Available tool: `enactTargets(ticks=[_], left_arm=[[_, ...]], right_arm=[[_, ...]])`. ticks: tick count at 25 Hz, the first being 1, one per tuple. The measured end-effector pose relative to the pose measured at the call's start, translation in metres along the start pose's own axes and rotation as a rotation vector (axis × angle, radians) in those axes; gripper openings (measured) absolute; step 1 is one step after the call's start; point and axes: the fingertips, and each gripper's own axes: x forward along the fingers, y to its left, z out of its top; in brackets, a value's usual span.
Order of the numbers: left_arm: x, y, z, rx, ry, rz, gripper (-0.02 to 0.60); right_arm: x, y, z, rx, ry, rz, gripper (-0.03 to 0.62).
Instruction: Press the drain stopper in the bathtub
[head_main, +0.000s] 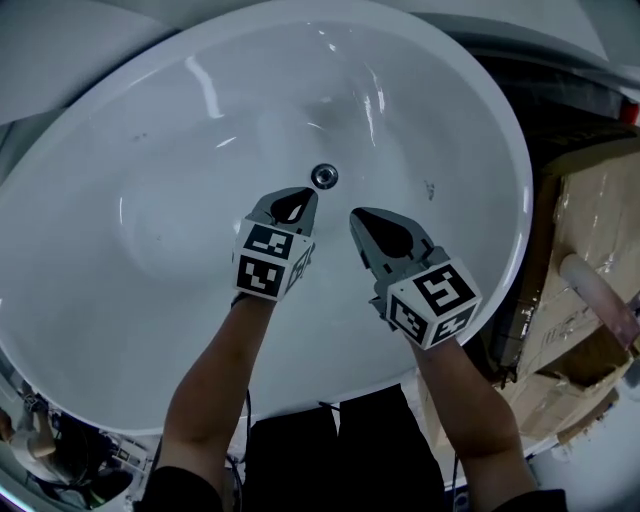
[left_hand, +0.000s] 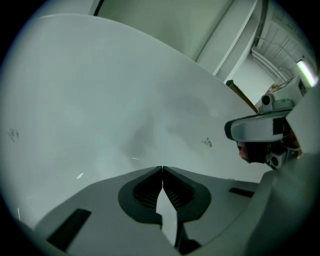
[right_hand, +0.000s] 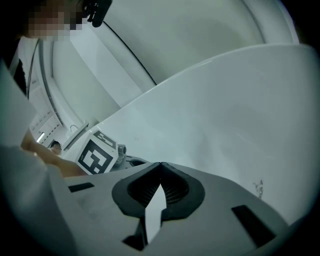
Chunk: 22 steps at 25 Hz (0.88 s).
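- The white bathtub (head_main: 150, 150) fills most of the head view.
- Cardboard boxes (head_main: 590, 220) stand just beside its right rim.
- The left tool (head_main: 298, 195) and right tool (head_main: 362, 218) hang side by side over the basin, each with its jaws pressed together and nothing between them.
- The drain stopper (head_main: 323, 176) sits in the tub floor, just beyond the left tool's tip.

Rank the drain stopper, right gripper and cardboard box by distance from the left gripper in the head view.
1. Drain stopper, just beyond the tips of the left gripper.
2. Right gripper, beside it on the right.
3. Cardboard box, outside the bathtub, far right.
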Motion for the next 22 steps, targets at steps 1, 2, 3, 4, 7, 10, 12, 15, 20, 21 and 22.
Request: enactTargets(ticks=[1,2,3,4,7,10,12,15,20,21,22], left_arm=[[0.007,0.002,-0.005,0.006,0.009,-0.003,0.020],[0.015,0.004,-0.009,0.015,0.017,-0.006,0.018],[0.023,0.006,-0.013,0.024,0.027,-0.009,0.020],[0.031,0.009,-0.017,0.033,0.038,-0.010,0.020],[0.057,0.019,-0.031,0.050,0.072,-0.009,0.020],[0.083,0.024,-0.046,0.059,0.102,-0.015,0.020],[0.099,0.029,-0.054,0.072,0.120,-0.012,0.018],[0.119,0.032,-0.066,0.107,0.153,-0.009,0.020],[0.147,0.033,-0.084,0.189,0.211,0.000,0.018],[0.152,0.035,-0.088,0.195,0.224,0.004,0.018],[0.158,0.036,-0.092,0.196,0.235,0.007,0.018]], right_arm=[[0.004,-0.002,-0.002,-0.010,0.007,0.001,0.014],[0.007,-0.003,-0.005,-0.019,0.014,0.002,0.014],[0.011,-0.005,-0.007,-0.028,0.021,0.004,0.014],[0.015,-0.007,-0.010,-0.035,0.027,0.005,0.014],[0.025,-0.013,-0.018,-0.047,0.045,0.009,0.014],[0.031,-0.019,-0.028,-0.063,0.060,0.008,0.014],[0.035,-0.022,-0.032,-0.074,0.062,0.005,0.014],[0.039,-0.026,-0.037,-0.068,0.059,0.005,0.014],[0.041,-0.031,-0.040,-0.062,0.036,0.019,0.014],[0.039,-0.032,-0.040,-0.064,0.035,0.016,0.014],[0.037,-0.033,-0.041,-0.065,0.037,0.013,0.014]])
